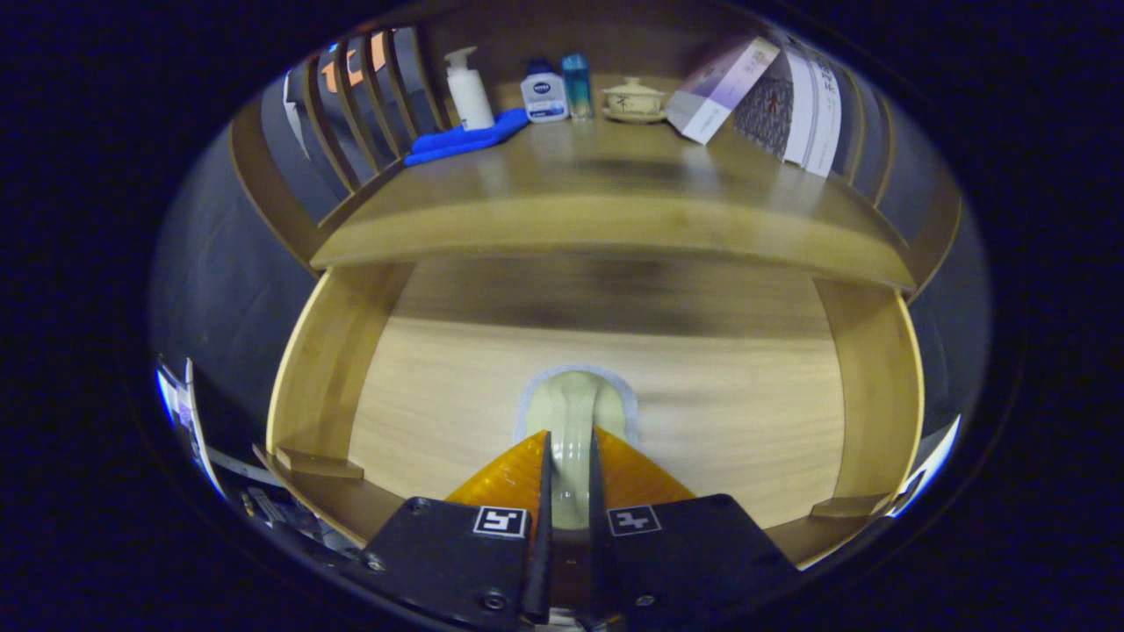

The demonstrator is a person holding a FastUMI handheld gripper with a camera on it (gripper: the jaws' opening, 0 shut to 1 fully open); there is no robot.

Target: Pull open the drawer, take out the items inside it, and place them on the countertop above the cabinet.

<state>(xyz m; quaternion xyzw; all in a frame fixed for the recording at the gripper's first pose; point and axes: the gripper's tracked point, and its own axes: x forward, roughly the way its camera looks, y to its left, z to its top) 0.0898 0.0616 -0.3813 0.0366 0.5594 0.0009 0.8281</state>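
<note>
The wooden drawer (738, 404) stands pulled open below me, its pale floor and two side walls in plain sight. My gripper (569, 436) is shut on a pale, glossy, spoon-like item (575, 399). Its narrow part is pinched between both fingers and its rounded end sticks out just ahead of the fingertips. The item hangs over the middle of the drawer floor; I cannot tell whether it touches the floor. The countertop (615, 180) lies above and beyond the drawer, its front edge overhanging the drawer's back part.
Along the back of the countertop stand a white pump bottle (468, 90) on a blue cloth (465, 139), a white bottle (543, 91), a small blue bottle (577, 85), a lidded cup on a saucer (633, 99), a leaning box (722, 88) and upright books (803, 110). Wooden slats (351, 114) fence the left side.
</note>
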